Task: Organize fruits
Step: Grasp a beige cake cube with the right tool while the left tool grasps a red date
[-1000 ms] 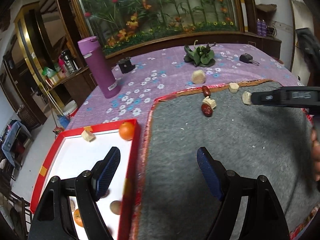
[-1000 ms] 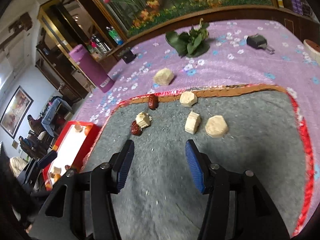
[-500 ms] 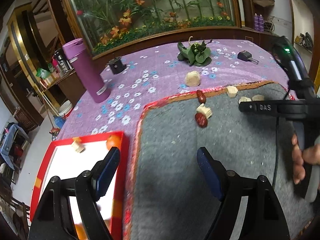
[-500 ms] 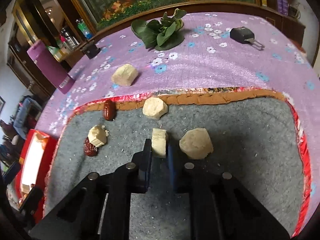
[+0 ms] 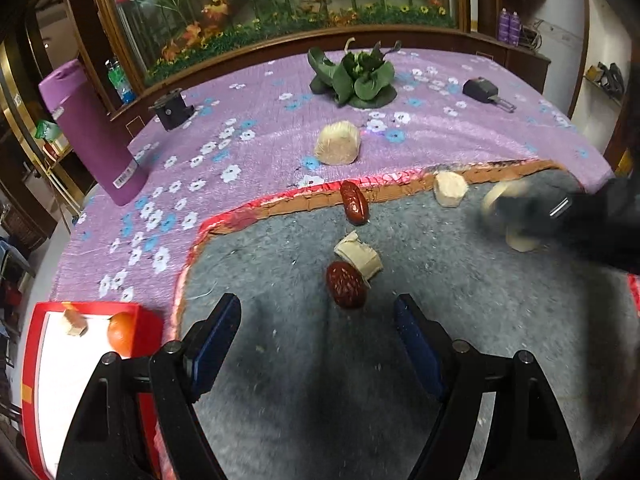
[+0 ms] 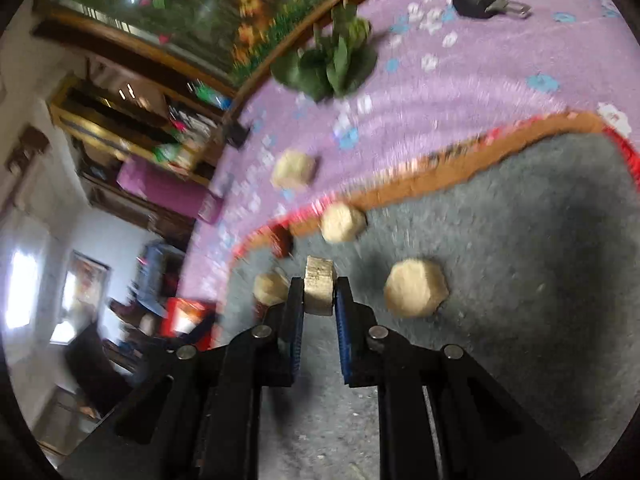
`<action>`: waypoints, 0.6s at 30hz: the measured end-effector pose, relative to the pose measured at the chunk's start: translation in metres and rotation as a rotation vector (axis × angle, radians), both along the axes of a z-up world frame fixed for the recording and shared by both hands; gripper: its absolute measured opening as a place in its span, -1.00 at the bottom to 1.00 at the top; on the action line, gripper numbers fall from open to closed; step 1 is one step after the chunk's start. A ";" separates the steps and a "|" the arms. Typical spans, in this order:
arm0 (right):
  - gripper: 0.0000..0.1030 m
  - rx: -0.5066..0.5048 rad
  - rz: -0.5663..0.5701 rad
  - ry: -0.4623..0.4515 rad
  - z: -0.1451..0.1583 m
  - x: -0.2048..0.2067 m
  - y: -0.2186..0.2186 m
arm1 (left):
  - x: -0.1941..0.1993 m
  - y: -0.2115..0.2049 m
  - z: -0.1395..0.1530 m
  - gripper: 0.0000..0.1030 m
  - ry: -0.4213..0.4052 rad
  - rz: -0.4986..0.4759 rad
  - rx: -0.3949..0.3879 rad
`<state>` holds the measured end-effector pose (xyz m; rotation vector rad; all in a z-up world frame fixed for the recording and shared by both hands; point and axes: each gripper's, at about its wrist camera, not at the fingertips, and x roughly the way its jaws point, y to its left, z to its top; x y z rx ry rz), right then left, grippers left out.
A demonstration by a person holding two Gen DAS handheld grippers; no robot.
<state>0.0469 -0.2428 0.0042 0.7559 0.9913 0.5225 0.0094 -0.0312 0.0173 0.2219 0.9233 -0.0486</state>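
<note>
Now the right gripper (image 6: 319, 295) pinches a pale chunk (image 6: 319, 289); the swing could fling it. At nine o'clock, the left gripper (image 5: 318, 342) gapes wide.

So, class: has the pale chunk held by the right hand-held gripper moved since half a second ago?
Yes. The pale chunk has lifted off the grey mat, leftward away from the hexagonal chunk beside it.

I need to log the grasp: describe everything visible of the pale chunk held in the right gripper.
The pale chunk is a tan, blocky cut piece with a rough, fibrous-looking top face. It sits upright, clamped on both sides between the blue pads of the right gripper, its top poking above them. Below it is the grey mat; whether it touches is unclear. The picture is motion-blurred.
</note>
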 end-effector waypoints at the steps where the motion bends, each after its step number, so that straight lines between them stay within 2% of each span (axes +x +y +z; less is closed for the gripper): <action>1: -0.67 0.045 -0.027 -0.021 0.005 -0.001 -0.010 | 0.002 -0.001 -0.003 0.43 0.005 -0.005 0.000; 3: -0.68 0.122 -0.090 -0.064 0.014 -0.004 -0.031 | 0.006 -0.002 -0.007 0.04 0.022 -0.031 -0.015; 4: -0.68 0.138 -0.119 -0.078 0.017 -0.005 -0.040 | 0.006 -0.002 -0.006 -0.06 0.018 -0.044 -0.038; 5: -0.68 0.148 -0.152 -0.089 0.019 -0.007 -0.047 | 0.008 -0.003 -0.006 -0.25 0.021 -0.058 -0.054; 7: -0.68 0.159 -0.175 -0.094 0.020 -0.007 -0.052 | 0.010 -0.005 -0.006 -0.35 0.016 -0.074 -0.044; 11: -0.68 0.137 -0.135 -0.089 0.021 -0.005 -0.036 | 0.008 -0.001 -0.005 -0.67 0.003 -0.072 -0.044; 15: -0.68 0.088 -0.062 -0.108 0.023 -0.002 -0.020 | -0.002 0.005 0.004 -0.68 -0.013 -0.061 -0.109; 18: -0.67 0.025 0.023 -0.124 0.024 -0.002 0.005 | -0.019 0.003 0.014 -0.68 -0.060 -0.062 -0.094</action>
